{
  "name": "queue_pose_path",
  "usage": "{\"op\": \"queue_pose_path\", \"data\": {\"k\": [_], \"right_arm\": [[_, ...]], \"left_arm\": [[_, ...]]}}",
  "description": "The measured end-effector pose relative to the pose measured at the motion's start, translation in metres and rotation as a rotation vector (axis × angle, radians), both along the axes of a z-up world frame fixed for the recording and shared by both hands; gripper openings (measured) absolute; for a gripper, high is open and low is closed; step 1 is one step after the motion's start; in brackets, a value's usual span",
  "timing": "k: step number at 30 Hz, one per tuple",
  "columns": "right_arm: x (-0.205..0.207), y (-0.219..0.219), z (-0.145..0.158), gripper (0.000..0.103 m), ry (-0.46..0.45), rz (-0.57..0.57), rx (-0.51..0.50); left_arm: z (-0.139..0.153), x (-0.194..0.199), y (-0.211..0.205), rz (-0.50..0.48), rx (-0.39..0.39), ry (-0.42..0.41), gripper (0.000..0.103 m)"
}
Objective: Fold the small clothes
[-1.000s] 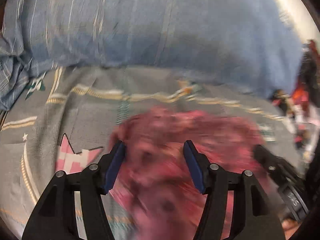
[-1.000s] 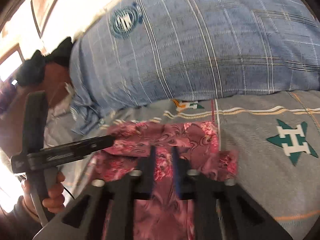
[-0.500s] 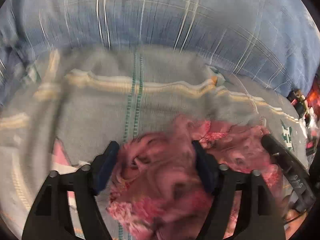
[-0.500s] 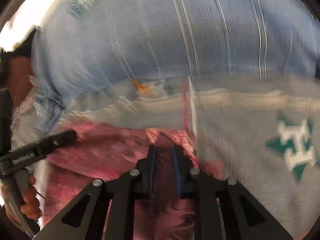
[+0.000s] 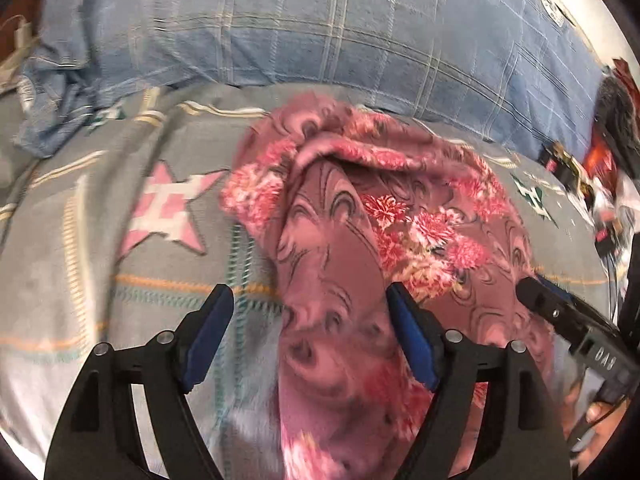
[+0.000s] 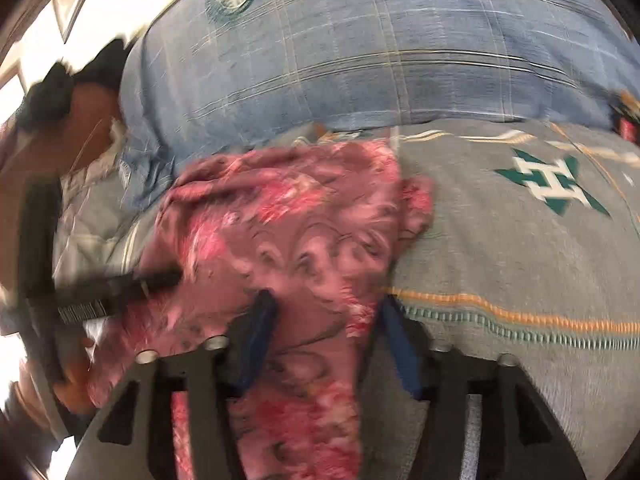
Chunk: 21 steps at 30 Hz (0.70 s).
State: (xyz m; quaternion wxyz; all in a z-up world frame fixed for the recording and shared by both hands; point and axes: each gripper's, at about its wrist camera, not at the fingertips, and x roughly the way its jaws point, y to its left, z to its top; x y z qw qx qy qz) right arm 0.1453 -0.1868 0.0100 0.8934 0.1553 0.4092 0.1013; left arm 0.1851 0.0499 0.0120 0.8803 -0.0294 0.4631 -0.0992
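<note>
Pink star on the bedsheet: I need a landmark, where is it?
Left wrist view: the pink star lies left of the floral garment, on the grey sheet.

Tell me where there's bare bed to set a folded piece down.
Bare grey bedsheet lies right of the pink floral garment, around the green star, below the blue plaid pillow. Another patch surrounds the pink star on the garment's left. The cluttered far right edge is crowded.

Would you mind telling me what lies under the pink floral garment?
The pink floral garment lies on a grey bedsheet printed with stars and stripes. Whatever part of the sheet's pattern sits directly beneath the garment is covered.
</note>
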Motion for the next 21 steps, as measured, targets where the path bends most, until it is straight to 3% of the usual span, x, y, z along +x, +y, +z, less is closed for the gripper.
{"op": "queue_pose_path", "data": {"k": [2,4,8,16,21], "right_arm": [[-0.010,-0.009,0.007,0.063,0.013,-0.038,0.011],[-0.030,-0.011,0.015,0.065,0.013,-0.053,-0.077],[-0.063,-0.016,0.008,0.080,0.082,-0.069,-0.240],[-0.118,-0.031,0.011,0.093,0.104,-0.170,-0.274],[-0.146,-0.021,0.022,0.099,0.028,-0.152,-0.310]], "left_arm": [[0.013,-0.017,-0.001,0.001,0.020,-0.025,0.079],[0.021,-0.038,-0.004,-0.002,0.048,-0.058,0.080],[0.019,-0.079,-0.015,-0.028,0.110,-0.087,0.082],[0.018,-0.117,-0.023,-0.024,0.153,-0.135,0.082],[0.022,-0.136,-0.027,-0.033,0.173,-0.165,0.082]]}}
